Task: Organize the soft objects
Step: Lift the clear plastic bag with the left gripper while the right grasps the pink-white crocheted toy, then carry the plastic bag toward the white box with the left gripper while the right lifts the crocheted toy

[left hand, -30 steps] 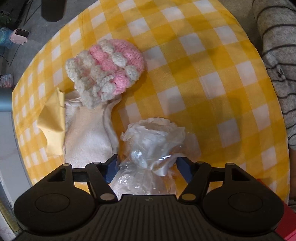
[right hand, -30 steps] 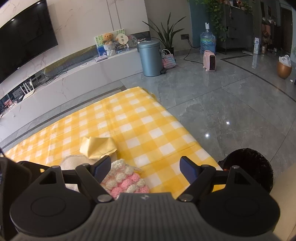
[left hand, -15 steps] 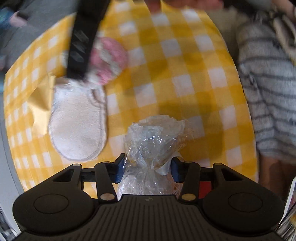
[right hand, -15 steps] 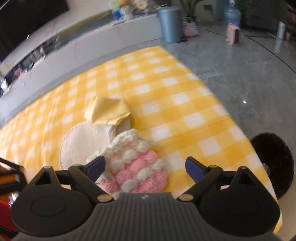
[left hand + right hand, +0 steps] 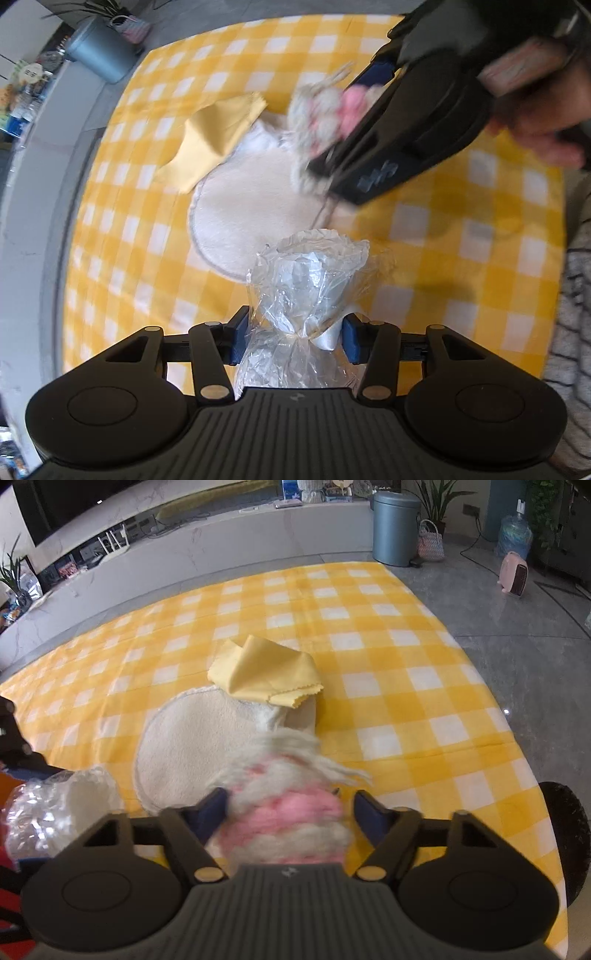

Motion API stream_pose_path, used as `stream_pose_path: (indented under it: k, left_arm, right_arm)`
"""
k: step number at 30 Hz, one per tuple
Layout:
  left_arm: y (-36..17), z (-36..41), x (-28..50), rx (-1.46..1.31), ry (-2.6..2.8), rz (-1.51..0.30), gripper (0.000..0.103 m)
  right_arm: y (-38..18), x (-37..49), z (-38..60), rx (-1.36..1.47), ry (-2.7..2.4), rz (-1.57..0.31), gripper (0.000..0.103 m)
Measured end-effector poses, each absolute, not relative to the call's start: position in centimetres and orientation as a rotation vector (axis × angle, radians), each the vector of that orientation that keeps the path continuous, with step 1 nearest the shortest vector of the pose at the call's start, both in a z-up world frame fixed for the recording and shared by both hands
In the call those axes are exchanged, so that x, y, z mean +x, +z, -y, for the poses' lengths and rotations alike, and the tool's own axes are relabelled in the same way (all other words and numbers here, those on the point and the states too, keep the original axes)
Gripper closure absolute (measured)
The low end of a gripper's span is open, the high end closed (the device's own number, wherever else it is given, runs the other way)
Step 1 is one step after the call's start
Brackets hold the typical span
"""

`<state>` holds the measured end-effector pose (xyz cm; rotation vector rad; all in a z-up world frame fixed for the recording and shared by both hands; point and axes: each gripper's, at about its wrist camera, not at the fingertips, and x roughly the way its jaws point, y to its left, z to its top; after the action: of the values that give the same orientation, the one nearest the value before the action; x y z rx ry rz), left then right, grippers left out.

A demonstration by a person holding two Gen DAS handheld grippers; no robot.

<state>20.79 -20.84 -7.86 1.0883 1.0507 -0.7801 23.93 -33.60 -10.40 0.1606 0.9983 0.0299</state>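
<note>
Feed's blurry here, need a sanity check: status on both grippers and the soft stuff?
Left gripper shut on plastic bag. Right gripper around pink-and-white crochet piece, grip unclear from blur. Yellow cloth overlaps cream pad; nothing blocking.

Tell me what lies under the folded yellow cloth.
The folded yellow cloth overlaps the far edge of the round cream fleece pad, and partly the yellow checked tablecloth. Anything else beneath the cloth is covered and cannot be seen.

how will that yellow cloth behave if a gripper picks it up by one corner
The yellow cloth looks thin and lies in loose folds, so it would probably hang limp. It seems light for its area. One edge overlaps the cream pad, which might get nudged as it drags.
</note>
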Motion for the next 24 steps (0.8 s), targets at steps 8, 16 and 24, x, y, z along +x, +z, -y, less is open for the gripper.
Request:
stream_pose_path:
  k: [8, 16, 24]
  left_arm:
    - [-7.2, 20.3, 22.4, 1.018, -0.655, -1.038, 0.048]
    - [-3.8, 19.4, 22.3, 0.937, -0.543, -0.969, 0.048]
    - [2.4, 16.2, 20.8, 0.693, -0.502, -0.864, 0.05]
  right_arm:
    - [-8.1, 22.6, 34.2, 0.173, -0.002, -0.945, 0.068]
    - [-5.8, 21.1, 34.6, 0.226, 0.019, -0.868, 0.069]
    - [-2.8, 19.2, 33.4, 0.237, 0.049, -0.772, 0.069]
